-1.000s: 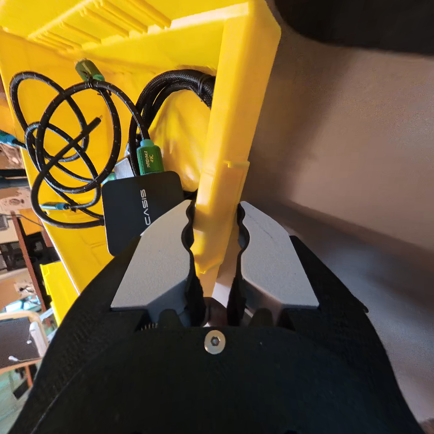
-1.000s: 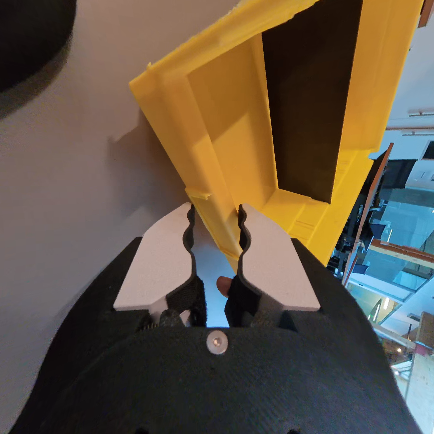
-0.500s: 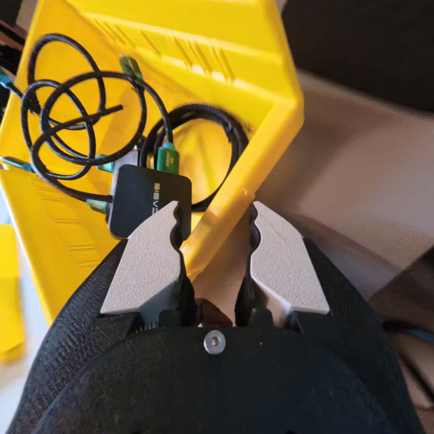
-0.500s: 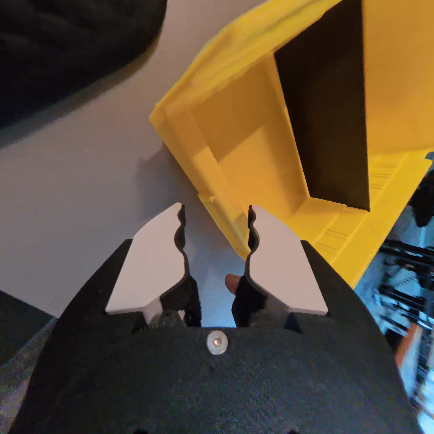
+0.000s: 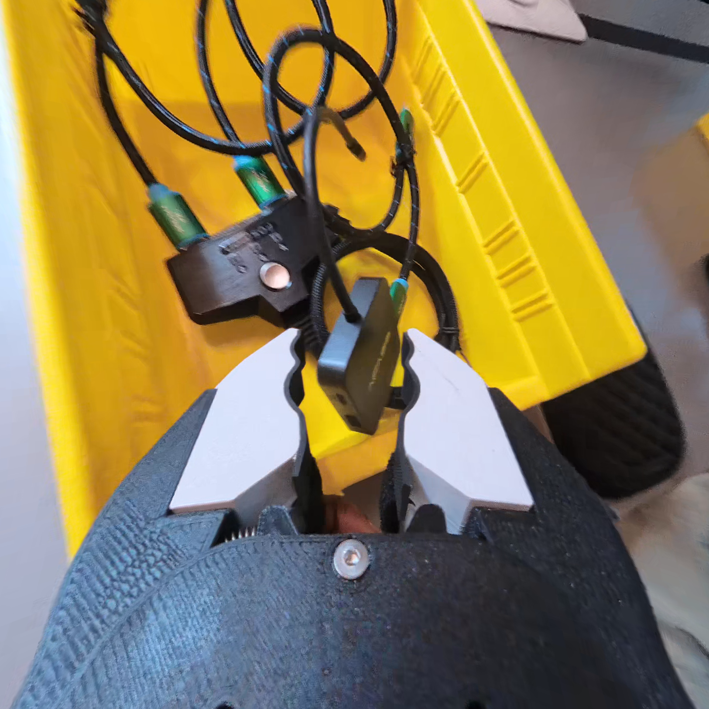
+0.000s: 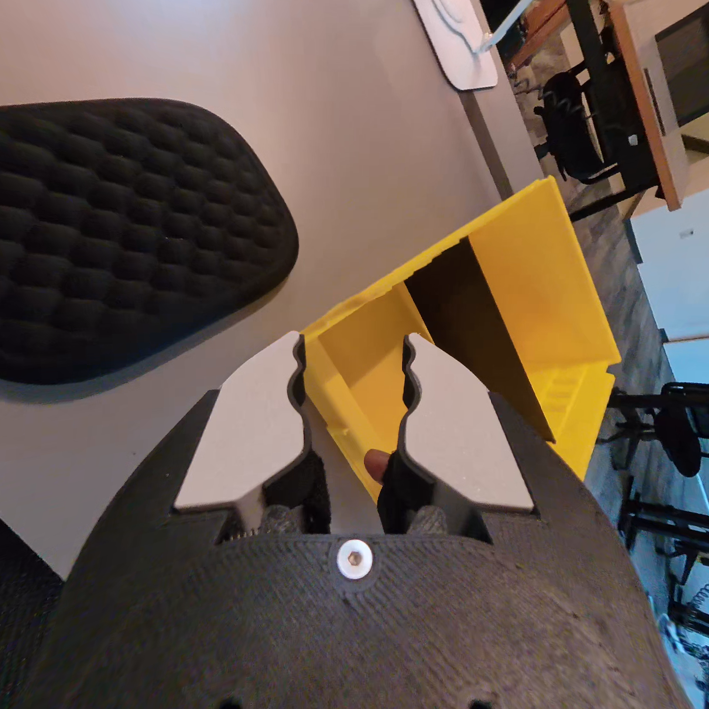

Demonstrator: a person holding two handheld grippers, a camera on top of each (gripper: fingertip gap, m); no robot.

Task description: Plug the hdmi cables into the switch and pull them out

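Left wrist view: left gripper (image 5: 351, 358) jaws spread around small black box (image 5: 358, 370); centre before closing; right gripper (image 6: 353, 360) jaws spread.

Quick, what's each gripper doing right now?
Left gripper: open, holding nothing, over the yellow bin.
Right gripper: open, holding nothing, straddling the yellow bin's rim.

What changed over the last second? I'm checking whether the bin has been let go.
The left gripper and right gripper opened their jaws off the yellow bin wall, and the right one backed away. The flat black box inside tipped onto its edge, uncovering a black switch with two green plugs. The cables stayed inside the bin.
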